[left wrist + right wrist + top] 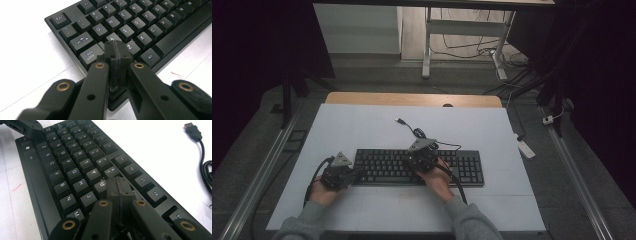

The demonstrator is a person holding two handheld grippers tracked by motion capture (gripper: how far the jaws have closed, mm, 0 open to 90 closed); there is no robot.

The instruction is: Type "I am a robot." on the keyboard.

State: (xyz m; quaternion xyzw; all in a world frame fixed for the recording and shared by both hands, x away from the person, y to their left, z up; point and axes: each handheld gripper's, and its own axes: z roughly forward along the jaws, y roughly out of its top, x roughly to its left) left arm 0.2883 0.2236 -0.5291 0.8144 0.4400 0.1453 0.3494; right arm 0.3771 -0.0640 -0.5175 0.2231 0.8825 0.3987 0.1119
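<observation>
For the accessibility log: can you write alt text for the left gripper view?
The shut left hand-held gripper rests its tip over the keyboard between the A, Caps Lock and Z keys. The black keyboard lies on a white table.

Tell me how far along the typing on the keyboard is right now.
Done: both tongs are shut into blunt tips and placed over the keyboard, whose USB plug lies loose on the table. In hand: left tongs sit by the A key, right tongs by the U. Left: which keys have been pressed can't be told.
</observation>
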